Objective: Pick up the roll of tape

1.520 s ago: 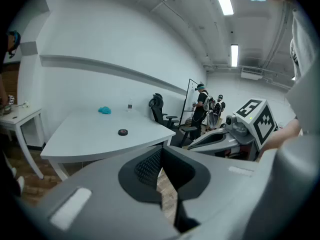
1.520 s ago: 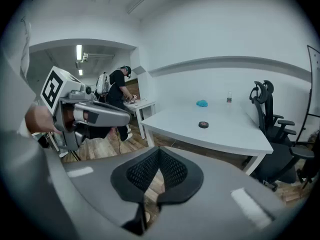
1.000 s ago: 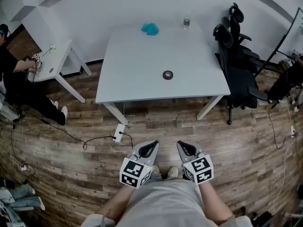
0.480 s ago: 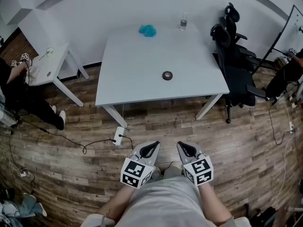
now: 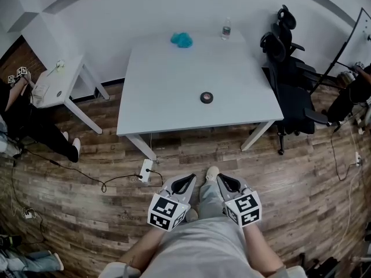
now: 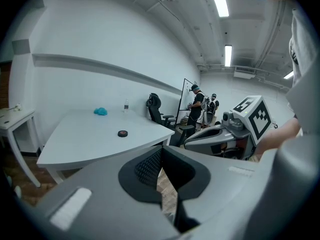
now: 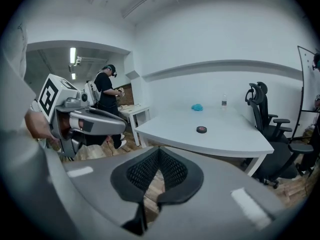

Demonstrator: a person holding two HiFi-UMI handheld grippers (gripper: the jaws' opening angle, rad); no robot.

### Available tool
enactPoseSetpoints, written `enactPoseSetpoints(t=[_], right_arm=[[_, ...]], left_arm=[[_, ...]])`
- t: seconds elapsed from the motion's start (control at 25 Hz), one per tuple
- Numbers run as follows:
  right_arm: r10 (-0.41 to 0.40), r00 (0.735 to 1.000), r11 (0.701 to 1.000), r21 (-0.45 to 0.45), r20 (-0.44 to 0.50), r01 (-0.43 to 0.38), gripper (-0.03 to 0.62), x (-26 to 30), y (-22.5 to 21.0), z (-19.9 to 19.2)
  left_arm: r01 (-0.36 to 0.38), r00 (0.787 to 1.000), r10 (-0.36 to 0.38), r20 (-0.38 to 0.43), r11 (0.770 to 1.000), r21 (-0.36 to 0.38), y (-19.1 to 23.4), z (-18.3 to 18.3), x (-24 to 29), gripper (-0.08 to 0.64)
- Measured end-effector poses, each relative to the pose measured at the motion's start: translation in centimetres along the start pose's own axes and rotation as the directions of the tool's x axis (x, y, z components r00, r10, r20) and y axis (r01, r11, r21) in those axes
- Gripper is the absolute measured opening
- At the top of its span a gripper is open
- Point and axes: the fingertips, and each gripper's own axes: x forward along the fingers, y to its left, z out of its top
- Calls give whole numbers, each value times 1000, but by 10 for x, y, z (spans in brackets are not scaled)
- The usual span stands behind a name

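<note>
On the white table (image 5: 168, 80) we count one tape roll (image 5: 206, 97). It lies flat, right of centre, nearer our edge, with nothing touching it. At the far edge of the same table are one teal wad (image 5: 181, 39) and one upright bottle (image 5: 226, 30), both well apart from the tape.

We hold two grippers, low over the wood floor (image 5: 301, 178) and short of the table. Left gripper (image 5: 184, 182): fingers clenched tip to tip, nothing between them. Right gripper (image 5: 228, 182): same, pads pressed together and empty. The two sit side by side, near each other but not touching, and both point toward the table. Neither is anywhere near the tape. Each carries one marker cube. One of our shoes (image 5: 212, 174) shows between them.

Around the table:
- Two black chairs (image 5: 287, 80) stand at its right side.
- One small side table (image 5: 58, 86) stands to the left.
- One power strip (image 5: 145, 169) lies on the floor by the near left leg, with a cable running off to the left.
- Two other people are in the head view. One (image 5: 23, 117) is by the side table, and one (image 5: 353, 94) is at the right edge, past the chairs.
</note>
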Motion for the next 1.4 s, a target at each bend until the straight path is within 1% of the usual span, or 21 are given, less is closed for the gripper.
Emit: enactPoseSetpoints(t=[0.4, 0.72, 0.88, 1.12, 1.4], right_arm=[[29, 1000, 999, -13, -6, -29, 6, 53, -49, 28], [51, 998, 999, -16, -31, -51, 6, 104, -91, 47], [62, 997, 998, -16, -38, -62, 6, 129, -116, 63], [84, 995, 996, -20, -52, -85, 6, 159, -150, 85], [114, 992, 993, -32, -59, -116, 6, 188, -183, 108]], left_arm=[[-8, 1000, 8, -8, 1000, 8, 47, 26, 56, 18], [-15, 1000, 15, -23, 1000, -13, 89, 42, 104, 18], [-19, 999, 19, -37, 1000, -17, 111, 53, 129, 18], [-53, 998, 52, -38, 998, -29, 145, 78, 160, 19], [-87, 996, 85, -39, 995, -56, 169, 96, 191, 20]])
